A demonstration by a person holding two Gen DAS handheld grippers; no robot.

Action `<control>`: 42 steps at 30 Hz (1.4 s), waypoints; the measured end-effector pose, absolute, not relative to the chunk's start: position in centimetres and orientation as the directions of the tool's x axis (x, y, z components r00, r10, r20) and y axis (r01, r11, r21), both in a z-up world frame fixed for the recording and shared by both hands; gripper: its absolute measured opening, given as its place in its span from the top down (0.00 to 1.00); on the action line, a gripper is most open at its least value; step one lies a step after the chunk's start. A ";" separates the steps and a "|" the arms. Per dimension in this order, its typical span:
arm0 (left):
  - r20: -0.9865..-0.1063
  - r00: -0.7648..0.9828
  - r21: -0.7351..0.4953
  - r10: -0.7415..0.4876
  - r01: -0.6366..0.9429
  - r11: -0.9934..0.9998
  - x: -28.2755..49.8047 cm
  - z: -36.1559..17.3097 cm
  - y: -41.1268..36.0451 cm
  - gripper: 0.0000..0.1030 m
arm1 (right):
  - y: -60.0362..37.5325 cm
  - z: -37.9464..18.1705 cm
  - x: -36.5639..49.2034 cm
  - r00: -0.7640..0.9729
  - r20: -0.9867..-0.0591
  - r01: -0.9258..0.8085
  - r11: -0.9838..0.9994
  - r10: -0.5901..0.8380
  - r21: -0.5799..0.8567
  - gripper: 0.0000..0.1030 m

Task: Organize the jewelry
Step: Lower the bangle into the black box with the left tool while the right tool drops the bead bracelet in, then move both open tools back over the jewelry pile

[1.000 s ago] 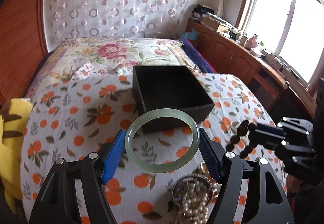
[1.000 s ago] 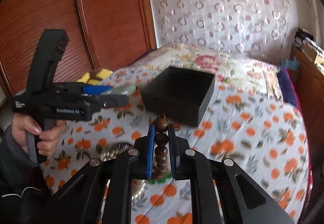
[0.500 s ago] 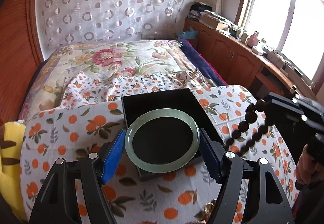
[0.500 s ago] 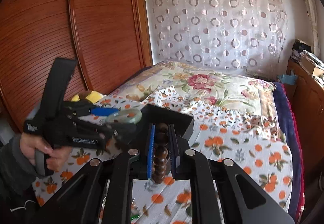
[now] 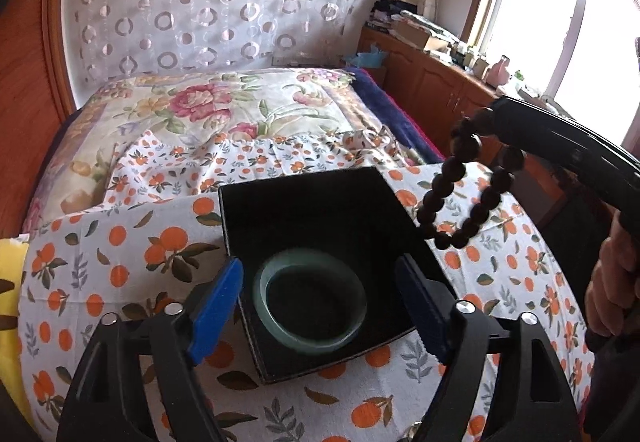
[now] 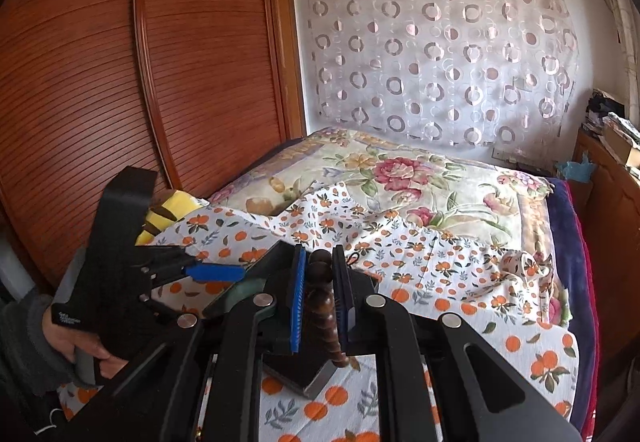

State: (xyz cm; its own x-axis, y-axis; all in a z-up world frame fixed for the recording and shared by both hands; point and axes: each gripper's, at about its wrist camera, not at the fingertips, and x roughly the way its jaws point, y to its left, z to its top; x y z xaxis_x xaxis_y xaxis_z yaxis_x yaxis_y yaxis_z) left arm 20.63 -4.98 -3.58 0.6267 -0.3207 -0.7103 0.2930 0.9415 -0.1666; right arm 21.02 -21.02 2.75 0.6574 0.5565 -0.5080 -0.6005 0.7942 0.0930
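One bangle (image 5: 310, 298), one bead bracelet (image 5: 466, 188), one box (image 5: 320, 202)

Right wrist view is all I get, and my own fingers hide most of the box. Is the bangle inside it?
Observer: Yes, the bangle lies flat inside the box, near its front wall.
Operator: Is the left gripper holding it?
Observer: No, the left gripper is open, and both pads are clear of the bangle.
Operator: Where do my beads hang?
Observer: The beads hang in a loop from the right gripper by the box's right edge, mostly outside it.
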 end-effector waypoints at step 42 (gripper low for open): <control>-0.679 0.693 -0.125 -0.245 0.220 0.968 7.6 -3.2 2.7 0.16 | -17.7 -2.0 13.6 0.628 -0.635 -0.517 0.851 0.450 0.092 0.74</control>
State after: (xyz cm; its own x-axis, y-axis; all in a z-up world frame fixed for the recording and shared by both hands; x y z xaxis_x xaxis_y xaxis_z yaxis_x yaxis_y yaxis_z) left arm 7.58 2.68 -3.23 0.6926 -0.2449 -0.6785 0.2198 0.9675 -0.1249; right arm 13.65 -17.73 -2.00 0.6278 0.4499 -0.6351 -0.5169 0.8511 0.0920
